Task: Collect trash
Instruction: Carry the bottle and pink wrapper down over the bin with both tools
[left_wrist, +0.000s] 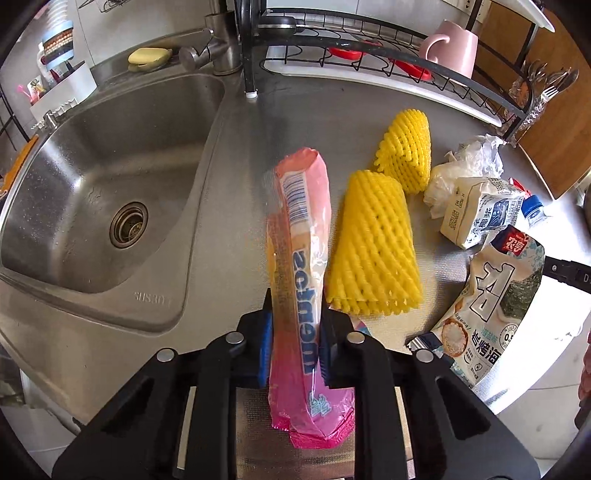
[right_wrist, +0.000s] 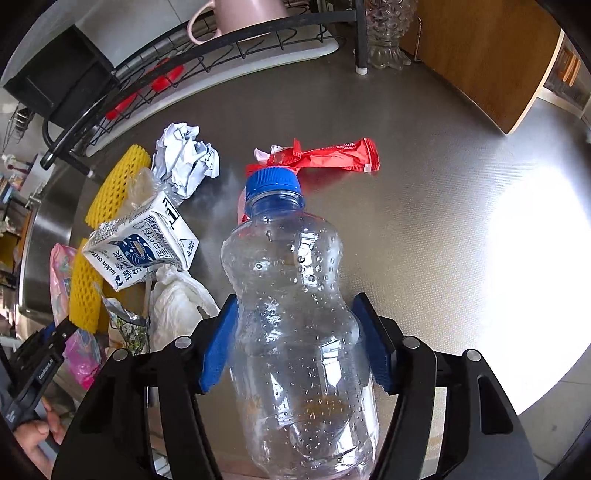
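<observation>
My left gripper (left_wrist: 293, 343) is shut on a pink Mentos wrapper (left_wrist: 303, 258) and holds it upright above the steel counter. My right gripper (right_wrist: 295, 343) is shut on a clear plastic bottle (right_wrist: 295, 332) with a blue cap. On the counter lie two yellow foam nets (left_wrist: 373, 251), a white milk carton (right_wrist: 140, 247), a seaweed snack bag (left_wrist: 487, 302), crumpled paper (right_wrist: 184, 158), a white plastic bag (right_wrist: 177, 306) and a red wrapper (right_wrist: 328, 155).
A steel sink (left_wrist: 110, 184) with its tap lies left of the left gripper. A black dish rack (left_wrist: 388, 70) with a pink mug (left_wrist: 454, 48) stands at the back. A wooden board (right_wrist: 480, 55) leans at the back right.
</observation>
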